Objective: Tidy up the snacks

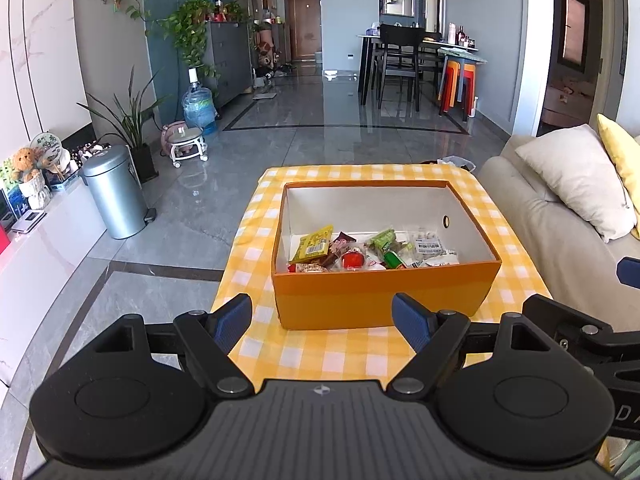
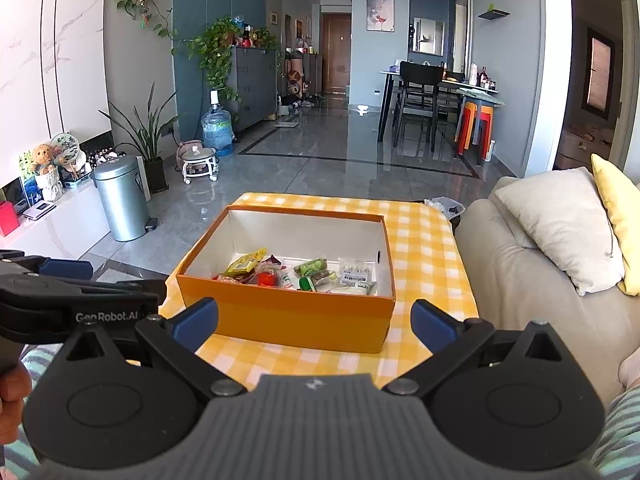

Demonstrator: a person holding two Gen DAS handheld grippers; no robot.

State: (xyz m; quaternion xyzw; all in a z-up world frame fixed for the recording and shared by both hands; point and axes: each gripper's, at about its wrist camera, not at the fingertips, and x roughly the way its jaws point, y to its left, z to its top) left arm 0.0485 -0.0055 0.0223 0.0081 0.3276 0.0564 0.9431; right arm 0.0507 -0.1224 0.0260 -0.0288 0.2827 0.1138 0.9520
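An orange box (image 1: 384,296) with a white inside stands on the yellow checked table (image 1: 320,352). Several wrapped snacks lie in it: a yellow packet (image 1: 313,243), a red one (image 1: 353,259), green ones (image 1: 382,239) and a clear packet (image 1: 433,247). My left gripper (image 1: 322,322) is open and empty, just in front of the box's near wall. In the right wrist view the box (image 2: 296,320) sits ahead, snacks (image 2: 304,274) inside. My right gripper (image 2: 314,322) is open and empty, in front of the box. The left gripper's side shows at the left edge (image 2: 64,276).
A beige sofa (image 1: 560,232) with a cream cushion (image 1: 576,184) and a yellow one runs along the table's right side. A metal bin (image 1: 114,192) stands on the grey floor at left, next to a low white shelf. A dining table and chairs stand far back.
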